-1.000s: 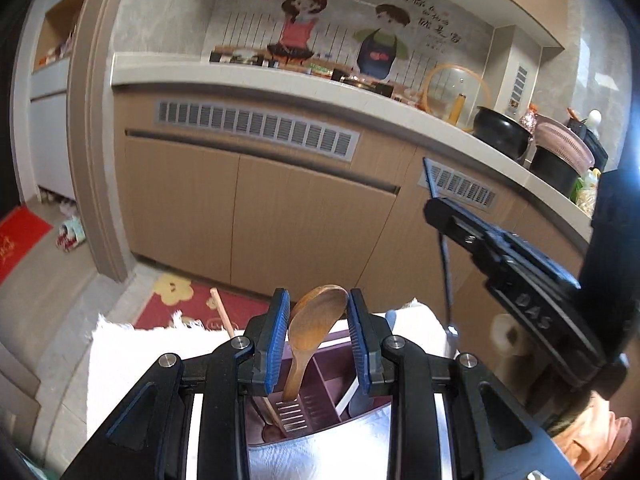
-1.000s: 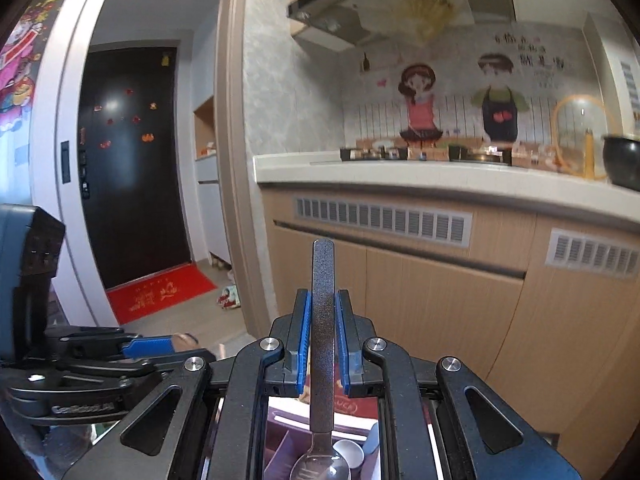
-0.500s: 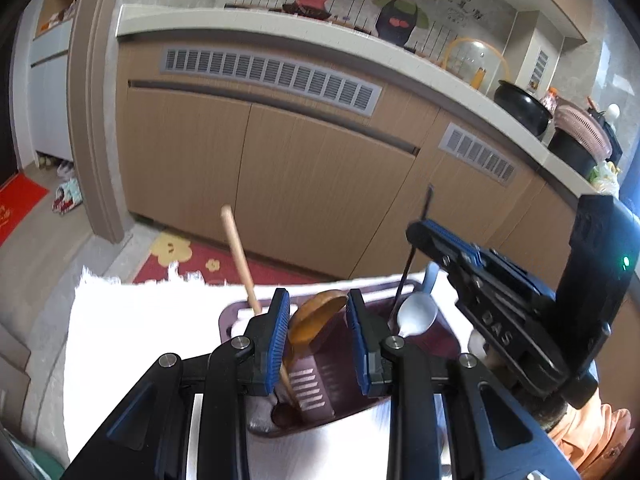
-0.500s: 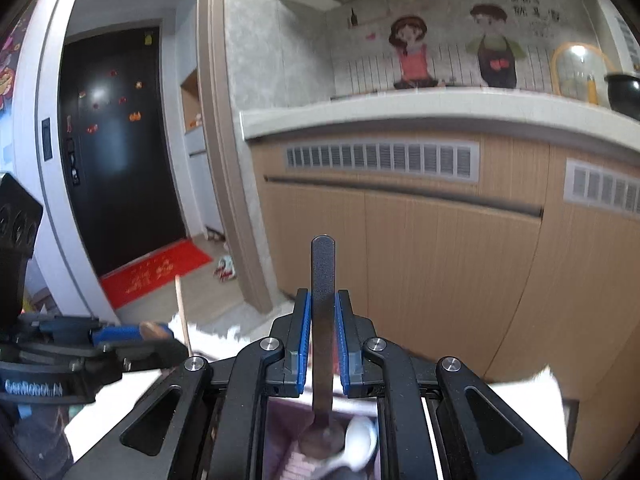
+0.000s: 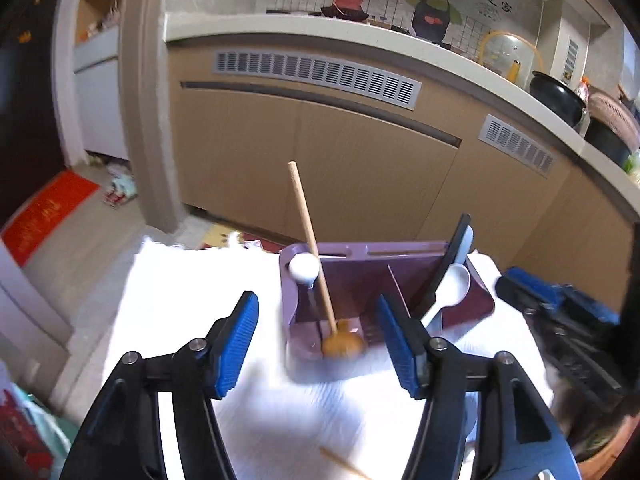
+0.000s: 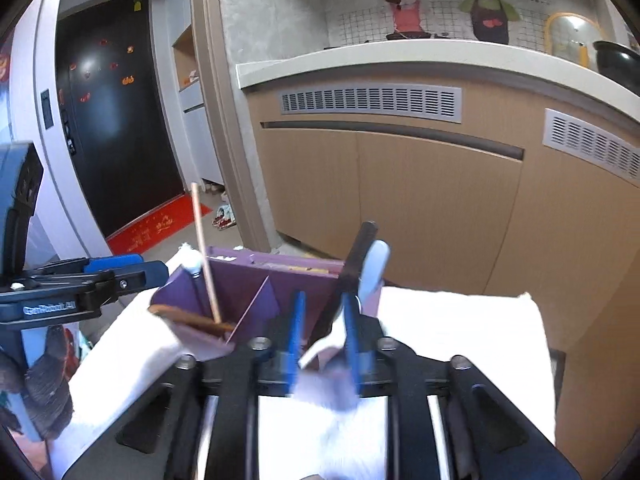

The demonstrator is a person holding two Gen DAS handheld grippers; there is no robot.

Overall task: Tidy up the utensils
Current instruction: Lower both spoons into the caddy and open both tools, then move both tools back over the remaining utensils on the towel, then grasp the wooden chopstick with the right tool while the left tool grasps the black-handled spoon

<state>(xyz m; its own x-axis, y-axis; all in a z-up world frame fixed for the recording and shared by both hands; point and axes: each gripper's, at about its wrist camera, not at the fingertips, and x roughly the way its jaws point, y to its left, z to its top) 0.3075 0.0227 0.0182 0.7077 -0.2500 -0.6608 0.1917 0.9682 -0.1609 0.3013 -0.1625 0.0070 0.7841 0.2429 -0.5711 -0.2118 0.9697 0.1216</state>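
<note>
Left claw point(image 5: 318, 338) gapes wide and empty before the purple utensil caddy point(image 5: 360, 276) on the white-clothed surface point(image 5: 200, 300); right claw point(image 6: 322, 334) is parted, apparently gripping nothing. The wooden spoon point(image 5: 316, 272), stiff and light, stands inside; take its upper shaft.

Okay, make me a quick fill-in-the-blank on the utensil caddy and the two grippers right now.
1. The wooden spoon stands in the purple caddy with its bowl end pointing ____.
2. The left gripper has its jaws ____.
3. The cloth under the caddy is ____ in colour.
4. The white spoon leans in the caddy's ____ compartment, as seen from the left wrist.

Missing words: down; open; white; right
</note>
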